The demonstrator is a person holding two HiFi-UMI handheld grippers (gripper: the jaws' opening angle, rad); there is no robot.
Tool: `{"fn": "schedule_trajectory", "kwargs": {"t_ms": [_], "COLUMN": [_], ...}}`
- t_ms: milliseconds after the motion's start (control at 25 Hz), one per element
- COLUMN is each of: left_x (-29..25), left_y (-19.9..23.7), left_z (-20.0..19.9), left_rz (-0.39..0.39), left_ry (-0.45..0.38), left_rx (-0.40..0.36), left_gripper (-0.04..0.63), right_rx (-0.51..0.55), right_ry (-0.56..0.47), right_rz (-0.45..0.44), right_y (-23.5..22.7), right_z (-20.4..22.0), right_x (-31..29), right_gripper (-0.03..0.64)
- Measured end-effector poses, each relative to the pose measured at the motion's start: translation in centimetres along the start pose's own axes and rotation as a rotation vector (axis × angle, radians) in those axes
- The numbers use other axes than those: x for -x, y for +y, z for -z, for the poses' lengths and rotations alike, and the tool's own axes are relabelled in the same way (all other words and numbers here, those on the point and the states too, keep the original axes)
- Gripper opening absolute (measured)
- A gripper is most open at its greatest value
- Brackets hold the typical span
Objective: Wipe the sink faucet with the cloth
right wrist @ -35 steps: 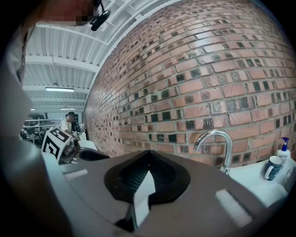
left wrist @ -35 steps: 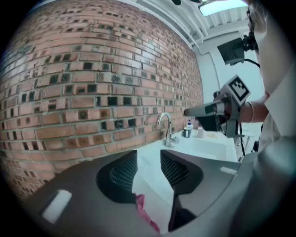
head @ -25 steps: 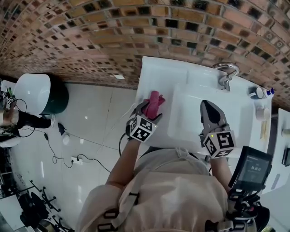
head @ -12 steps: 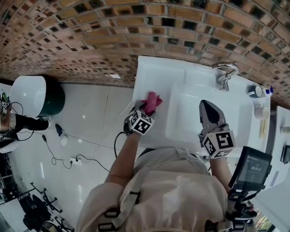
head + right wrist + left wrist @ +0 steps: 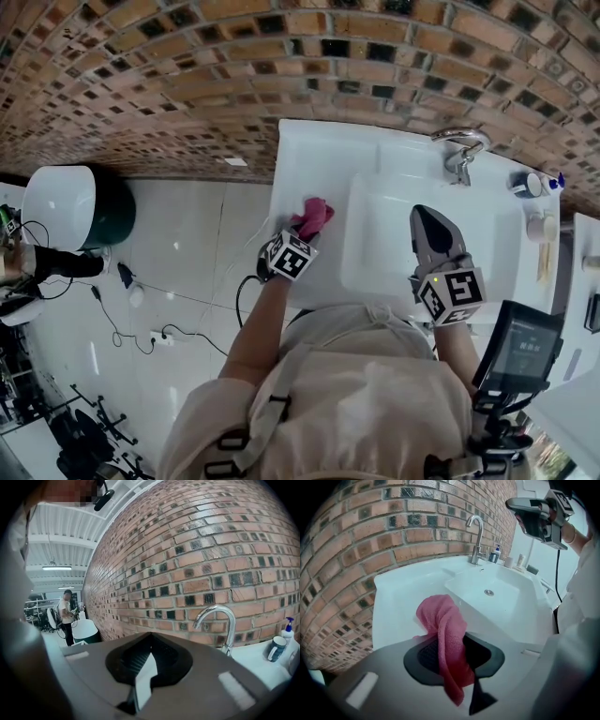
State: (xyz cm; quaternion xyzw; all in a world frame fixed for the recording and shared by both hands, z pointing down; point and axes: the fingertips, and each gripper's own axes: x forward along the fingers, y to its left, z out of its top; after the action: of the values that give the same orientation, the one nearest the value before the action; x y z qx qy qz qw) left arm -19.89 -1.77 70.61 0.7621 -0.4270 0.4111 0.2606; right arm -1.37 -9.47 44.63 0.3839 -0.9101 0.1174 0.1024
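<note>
Because the faucet [image 5: 461, 156] needs wiping, the left gripper [image 5: 301, 231] is closing its jaws on the pink cloth [image 5: 317, 212] at the sink's [image 5: 323, 150] left edge (the right gripper [image 5: 423, 215] waits, pinched shut, empty).

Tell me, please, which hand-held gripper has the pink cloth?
The left hand-held gripper, jaws closing on the pink cloth; the right hand-held gripper is empty.

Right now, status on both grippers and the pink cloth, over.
Left gripper, jaws closing on crumpled pink cloth at white sink's left ledge. Right gripper empty, jaws together, over basin. Chrome gooseneck faucet untouched, nothing in the way.
</note>
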Motion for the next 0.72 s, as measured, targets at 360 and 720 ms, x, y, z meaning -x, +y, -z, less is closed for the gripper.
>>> {"fn": "schedule_trajectory", "kwargs": {"t_ms": [360, 720], "left_x": [3.2, 8.8], "left_y": [0.1, -2.3], "left_z": [-6.5, -21.1], "left_rz": [-0.028, -0.022], "left_ry": [-0.152, -0.488], "left_rx": [-0.041, -0.128], "left_gripper": [0.097, 0.098], "right_rx": [-0.012, -0.01], "right_ry": [-0.038, -0.08], "right_rz": [0.048, 0.098], "right_y": [-2.3, -5.0], "right_z": [-0.7, -1.8], "right_x": [2.0, 4.5], "right_gripper": [-0.012, -0.012]}}
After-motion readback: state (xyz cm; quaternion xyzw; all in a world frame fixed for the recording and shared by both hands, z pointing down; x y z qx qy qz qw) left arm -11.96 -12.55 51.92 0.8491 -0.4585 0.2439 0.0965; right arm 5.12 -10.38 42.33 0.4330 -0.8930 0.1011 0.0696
